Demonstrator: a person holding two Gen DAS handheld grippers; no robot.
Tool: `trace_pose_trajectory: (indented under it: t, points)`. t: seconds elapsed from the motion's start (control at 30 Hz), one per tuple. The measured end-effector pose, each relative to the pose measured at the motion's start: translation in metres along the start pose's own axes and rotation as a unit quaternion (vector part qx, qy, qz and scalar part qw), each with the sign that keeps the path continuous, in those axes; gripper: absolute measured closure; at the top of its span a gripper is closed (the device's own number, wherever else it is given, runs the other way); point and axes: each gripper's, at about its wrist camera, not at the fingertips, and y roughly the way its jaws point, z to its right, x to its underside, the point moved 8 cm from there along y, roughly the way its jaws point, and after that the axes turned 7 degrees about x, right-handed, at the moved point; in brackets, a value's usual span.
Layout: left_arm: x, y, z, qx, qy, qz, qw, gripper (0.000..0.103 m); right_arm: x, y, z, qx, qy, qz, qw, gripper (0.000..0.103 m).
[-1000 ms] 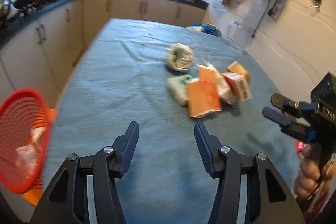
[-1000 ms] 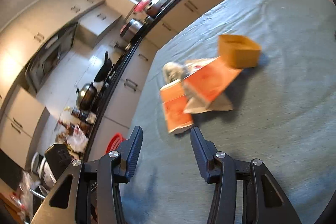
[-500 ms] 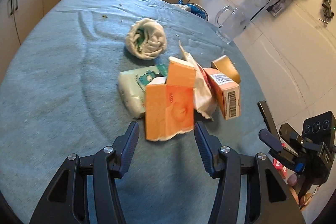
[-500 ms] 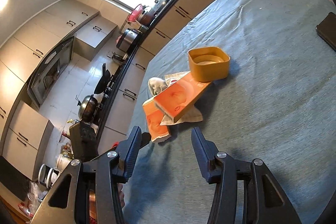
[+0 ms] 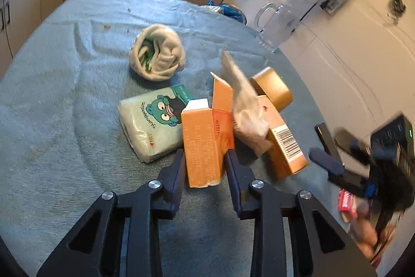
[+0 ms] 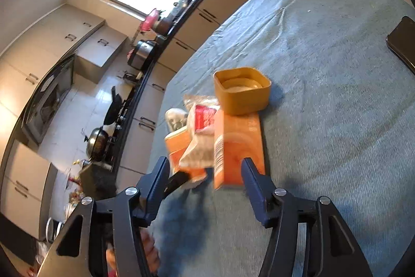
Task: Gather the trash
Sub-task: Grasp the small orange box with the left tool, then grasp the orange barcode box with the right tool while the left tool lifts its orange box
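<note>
Now my left gripper (image 5: 205, 162) is closing around the near orange carton (image 5: 203, 144), its pads at the sides. My right gripper (image 6: 205, 173) is opening, the barcode carton (image 6: 237, 147) between its fingers untouched, on the table (image 6: 324, 95).

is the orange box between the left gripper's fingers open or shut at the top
Open. The orange box lies flat on the table, and its far-end flaps stand up, one white inside, one orange, in the left wrist view.

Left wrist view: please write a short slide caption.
Left claw closing around an open orange cardboard box on the grey tablecloth.
</note>
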Motion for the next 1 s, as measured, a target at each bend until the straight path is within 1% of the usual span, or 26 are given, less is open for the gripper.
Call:
trace_pose_trajectory:
  t: [0.1,0.17,0.3,0.43,0.53,0.63,0.7,0.73,0.77,0.8,0.83,0.87,0.9,1.0]
  points:
    - [0.004,-0.006,0.002,-0.005,0.016,0.004,0.9998,0.076,-0.007,0.011,0.004,0.032,0.000,-0.001,1.000,0.037]
    - [0.004,-0.008,0.002,-0.006,0.023,0.007,0.9997,0.077,-0.008,0.020,0.005,0.059,-0.015,-0.012,0.998,0.037]
    - [0.002,-0.006,-0.001,-0.002,0.023,0.007,0.9997,0.077,-0.003,0.037,0.005,0.078,-0.026,-0.029,0.996,0.037]
    - [0.000,0.001,-0.001,0.007,0.014,0.001,0.9999,0.076,-0.001,0.048,0.002,0.101,-0.052,-0.032,0.993,0.035]
    - [-0.003,0.007,-0.004,0.007,0.006,-0.005,0.9999,0.075,0.001,0.056,0.004,0.105,-0.055,-0.047,0.992,0.035]
    - [-0.004,0.011,-0.006,0.009,-0.001,-0.010,0.9999,0.075,0.003,0.059,0.004,0.111,-0.073,-0.047,0.990,0.036]
    - [-0.005,0.012,-0.006,0.011,-0.001,-0.007,0.9999,0.075,0.003,0.059,0.005,0.119,-0.082,-0.043,0.989,0.041]
    - [-0.006,0.012,-0.006,0.008,0.000,-0.005,1.0000,0.074,0.003,0.059,0.006,0.124,-0.087,-0.042,0.988,0.050]
    - [-0.005,0.012,-0.005,0.005,0.004,-0.005,1.0000,0.074,0.004,0.058,0.008,0.124,-0.089,-0.042,0.987,0.055]
    - [-0.004,0.010,-0.004,0.002,0.010,-0.002,0.9999,0.075,0.004,0.055,0.009,0.119,-0.087,-0.041,0.988,0.056]
    - [-0.004,0.008,-0.002,0.000,0.015,0.001,0.9999,0.076,0.005,0.052,0.010,0.114,-0.083,-0.040,0.989,0.062]
    - [-0.002,0.004,0.001,-0.004,0.024,0.004,0.9997,0.076,0.006,0.049,0.011,0.116,-0.085,-0.041,0.989,0.072]
    - [-0.001,0.003,0.004,-0.007,0.029,0.005,0.9995,0.077,0.008,0.046,0.012,0.115,-0.087,-0.042,0.989,0.077]
    - [0.003,-0.005,0.013,-0.018,0.047,0.014,0.9986,0.078,0.015,0.039,0.011,0.108,-0.088,-0.040,0.989,0.077]
